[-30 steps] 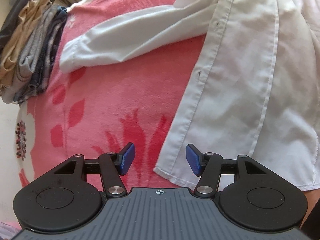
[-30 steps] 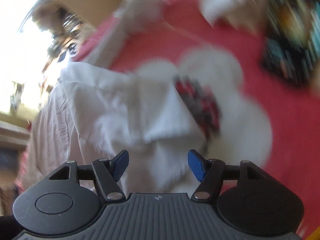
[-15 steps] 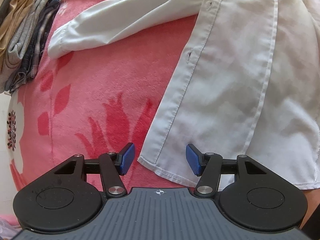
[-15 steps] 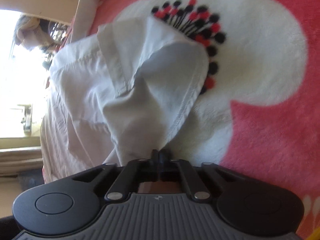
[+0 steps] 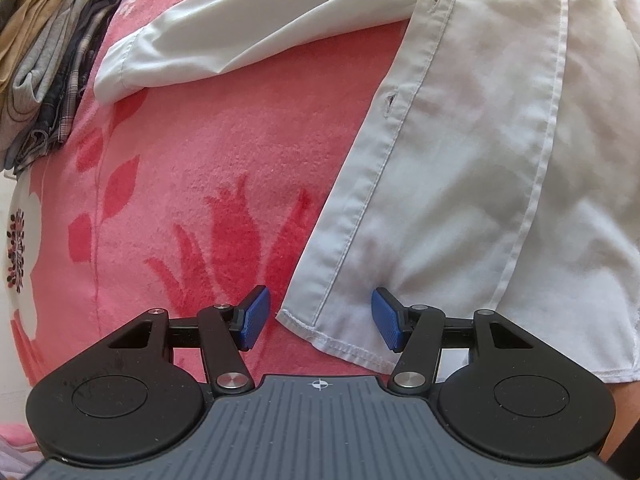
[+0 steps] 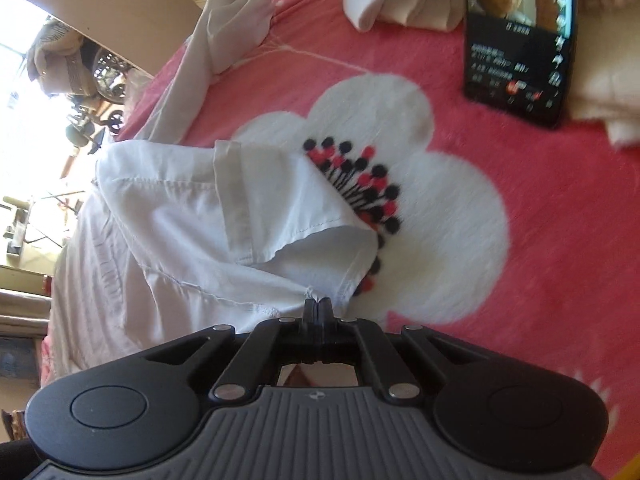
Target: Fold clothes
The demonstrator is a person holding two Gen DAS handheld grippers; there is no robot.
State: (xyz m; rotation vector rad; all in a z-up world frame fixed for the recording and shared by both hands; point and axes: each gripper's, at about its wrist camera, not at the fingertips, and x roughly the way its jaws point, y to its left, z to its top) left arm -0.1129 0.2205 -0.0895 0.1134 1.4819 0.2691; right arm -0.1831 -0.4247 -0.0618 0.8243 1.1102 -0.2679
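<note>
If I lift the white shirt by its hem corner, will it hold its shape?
Probably not. The white shirt looks thin and creased, so it should drape limply. Its sleeve lies loose and would likely trail. The pink blanket looks fuzzy, possibly adding drag.

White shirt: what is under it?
The pink floral blanket lies under the white shirt; in the right wrist view the shirt covers part of its white flower. The rest beneath is hidden.
</note>
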